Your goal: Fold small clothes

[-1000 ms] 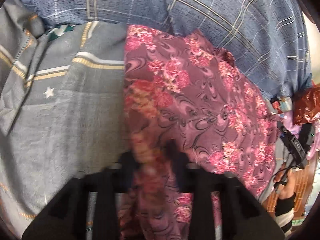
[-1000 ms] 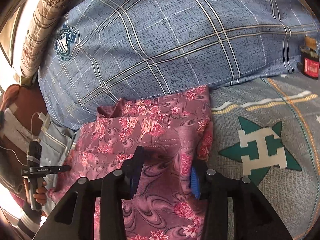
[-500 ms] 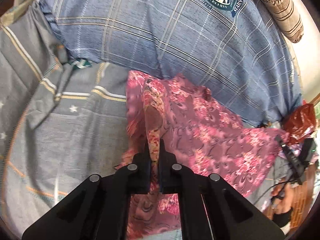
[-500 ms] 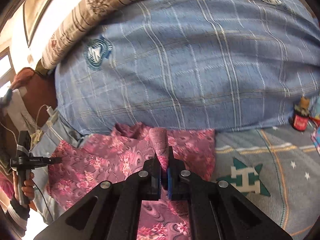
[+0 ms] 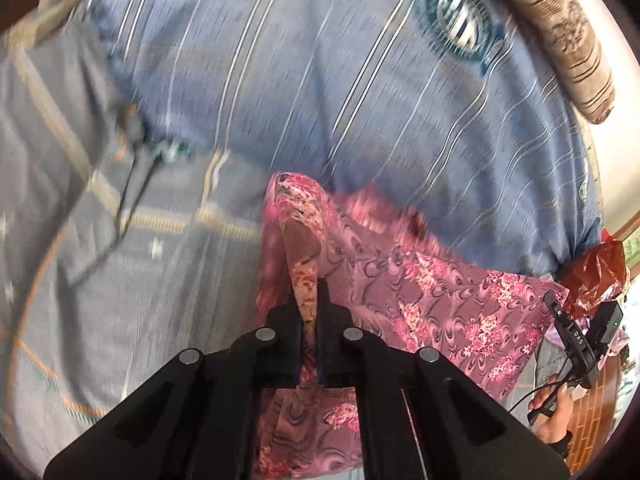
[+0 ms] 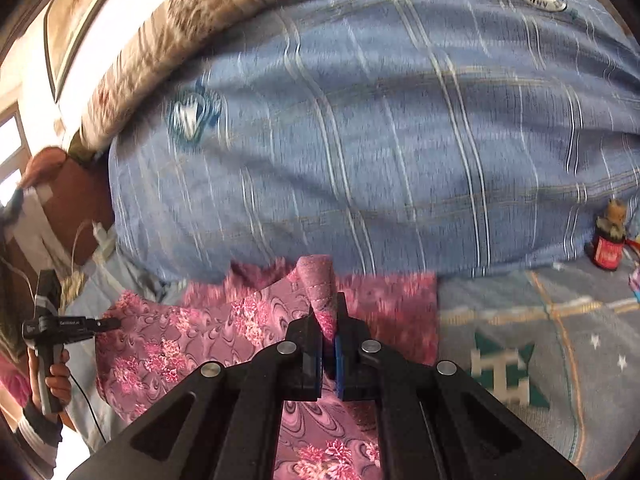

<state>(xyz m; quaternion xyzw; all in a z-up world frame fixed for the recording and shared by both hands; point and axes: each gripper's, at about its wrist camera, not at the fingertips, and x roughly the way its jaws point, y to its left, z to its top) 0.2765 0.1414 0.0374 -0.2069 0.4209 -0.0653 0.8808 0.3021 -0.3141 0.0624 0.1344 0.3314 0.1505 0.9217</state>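
A small purple garment with pink flowers (image 5: 440, 292) lies on the grey bedsheet (image 5: 100, 280), against a large blue plaid pillow (image 5: 320, 80). My left gripper (image 5: 308, 304) is shut on a pinched fold of the garment's left edge and holds it lifted. In the right wrist view the same garment (image 6: 192, 340) spreads to the left, and my right gripper (image 6: 328, 320) is shut on a raised fold of it near its right edge. Both views are blurred by motion.
A striped beige bolster (image 6: 192, 20) lies behind the plaid pillow (image 6: 400, 140). A small red bottle (image 6: 608, 244) stands at the right on the sheet (image 6: 560, 340). A person's hand holds a black device (image 6: 48, 336) at the left, also seen in the left wrist view (image 5: 580, 344).
Both grippers closed on folds of the garment and rose, lifting its edges off the sheet. The views now tilt up toward the pillow and bolster.
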